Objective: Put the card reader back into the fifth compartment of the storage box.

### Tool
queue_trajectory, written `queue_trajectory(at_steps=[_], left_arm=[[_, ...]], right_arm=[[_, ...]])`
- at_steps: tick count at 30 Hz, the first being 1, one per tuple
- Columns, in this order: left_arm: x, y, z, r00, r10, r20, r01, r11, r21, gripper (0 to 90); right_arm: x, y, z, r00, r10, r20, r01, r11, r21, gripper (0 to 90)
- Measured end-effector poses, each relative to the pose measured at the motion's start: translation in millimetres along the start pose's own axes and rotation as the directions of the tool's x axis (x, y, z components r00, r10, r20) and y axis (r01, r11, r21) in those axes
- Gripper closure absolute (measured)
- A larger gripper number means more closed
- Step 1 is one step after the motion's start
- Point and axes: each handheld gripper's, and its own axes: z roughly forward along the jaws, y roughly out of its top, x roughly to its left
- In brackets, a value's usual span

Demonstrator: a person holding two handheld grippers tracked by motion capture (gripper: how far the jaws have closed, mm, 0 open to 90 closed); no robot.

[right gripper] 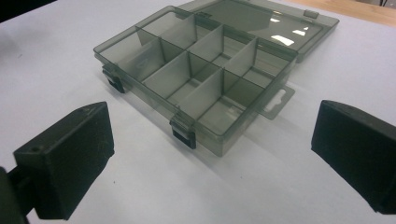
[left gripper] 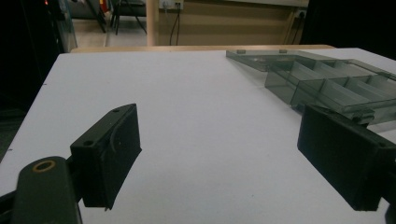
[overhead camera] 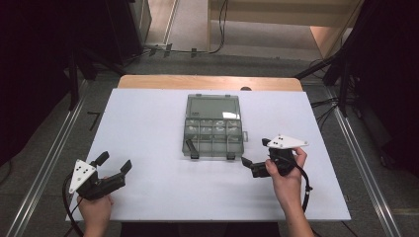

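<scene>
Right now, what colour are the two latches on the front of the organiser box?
Black latches on the smoky grey see-through organiser box; clearest in the right gripper view.

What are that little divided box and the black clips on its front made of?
The box looks like smoky grey see-through plastic: the table shows through its walls and the open lid glints. The clips seem dull black plastic; I can't be sure.

A white table (overhead camera: 148,128) stands on grey floor (overhead camera: 44,163), with black cables (overhead camera: 326,106) nearby.
</scene>
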Motion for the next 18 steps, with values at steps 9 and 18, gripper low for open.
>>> queue_trajectory(at_steps=[9,18], left_arm=[[-0.3,0.0,0.0,1.0,0.005,-0.002,-0.005,1.0,0.004,13.6],[-0.7,-0.1,0.0,1.0,0.008,-0.003,-0.008,1.0,0.003,13.6]], right_arm=[[-8.5,-10.6,-12.1,0.9995,0.023,0.023,-0.023,1.0,-0.007,0.0],[-16.8,-26.2,-26.2,0.9975,0.053,0.047,-0.052,0.998,-0.025,0.0]])
